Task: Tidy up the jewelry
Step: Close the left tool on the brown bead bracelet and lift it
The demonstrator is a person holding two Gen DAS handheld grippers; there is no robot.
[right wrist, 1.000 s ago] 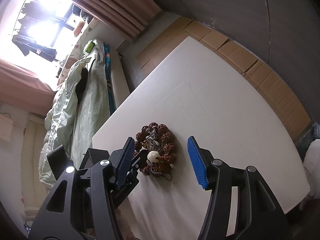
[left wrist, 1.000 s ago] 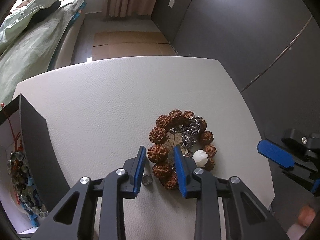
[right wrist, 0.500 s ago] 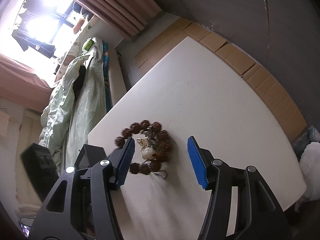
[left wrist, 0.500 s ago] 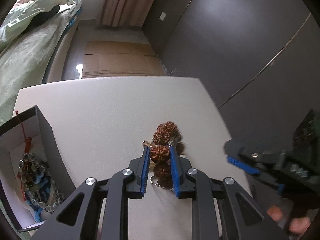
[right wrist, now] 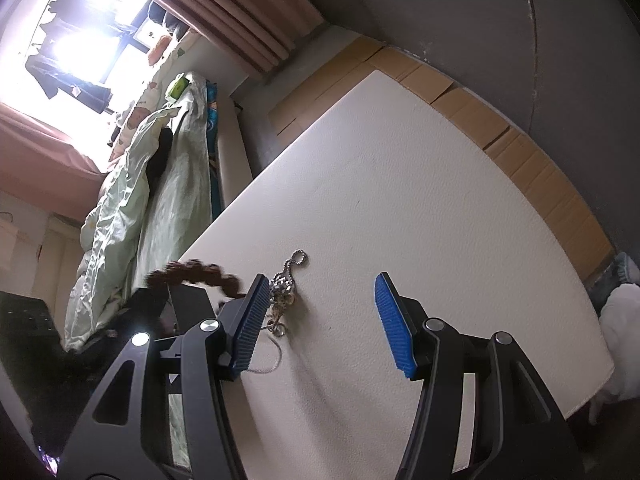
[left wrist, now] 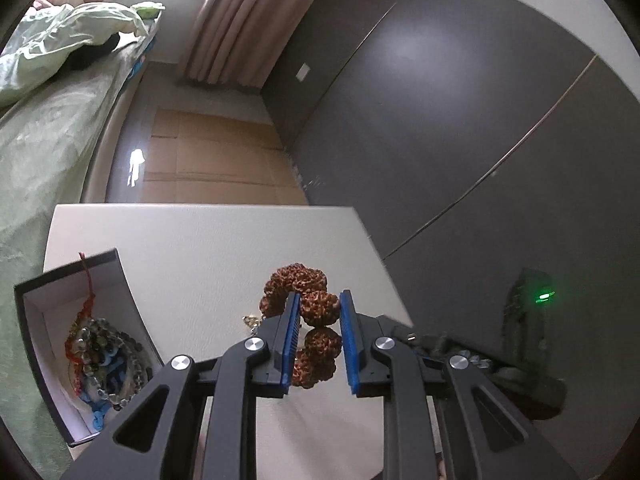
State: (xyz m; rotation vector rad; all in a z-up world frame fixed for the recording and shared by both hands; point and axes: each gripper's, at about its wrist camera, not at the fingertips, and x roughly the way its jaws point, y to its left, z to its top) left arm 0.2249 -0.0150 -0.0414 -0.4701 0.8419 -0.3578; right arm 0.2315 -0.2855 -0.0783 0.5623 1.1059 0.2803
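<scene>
While the left tongs (left wrist: 316,338) pinch a knobbly brown bead bracelet (left wrist: 310,312) above the white table (left wrist: 208,248), the open jewelry box (left wrist: 80,344) sits off to their left. Spread wide and holding nothing, the right tongs (right wrist: 320,320) hang over the table, with a silver chain (right wrist: 285,288) lying just beside their left finger.

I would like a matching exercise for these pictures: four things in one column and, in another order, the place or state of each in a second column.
Things:
1. brown bead bracelet
2. silver chain
3. open box
4. right gripper

Places or states:
A. lying on the white table
B. open, holding nothing
C. clamped in the left gripper, lifted off the table
D. already holds beaded jewelry and a red cord

Pairs: 1-C, 2-A, 3-D, 4-B
</scene>
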